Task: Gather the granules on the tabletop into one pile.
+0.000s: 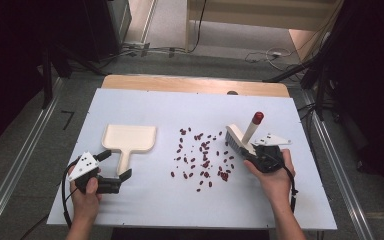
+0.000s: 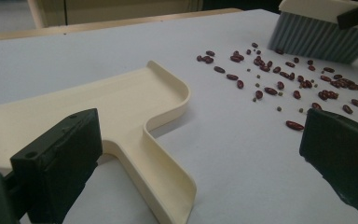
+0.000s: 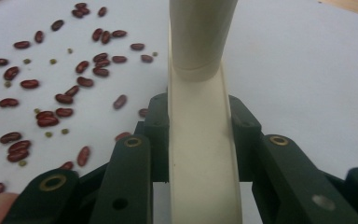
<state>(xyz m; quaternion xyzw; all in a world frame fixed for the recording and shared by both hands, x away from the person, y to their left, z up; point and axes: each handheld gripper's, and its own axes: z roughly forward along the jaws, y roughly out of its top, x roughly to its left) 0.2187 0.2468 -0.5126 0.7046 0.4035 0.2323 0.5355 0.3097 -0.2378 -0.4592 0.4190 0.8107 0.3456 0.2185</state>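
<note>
With the right gripper (image 1: 254, 150) clamped on the brush (image 1: 241, 136) right of the scattered beans (image 1: 202, 155), the open left gripper (image 1: 114, 169) should straddle the dustpan (image 1: 129, 138) handle squarely before closing.

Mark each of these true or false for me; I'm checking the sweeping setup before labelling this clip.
1. The right gripper is shut on the brush. True.
2. The left gripper already grips the dustpan. False: its fingers stand open on either side of the handle.
3. The red beans lie between dustpan and brush. True.
4. The beans are already in the dustpan. False: they are scattered on the white table, and the pan is empty.
5. Small green beans lie among the red ones. True.
</note>
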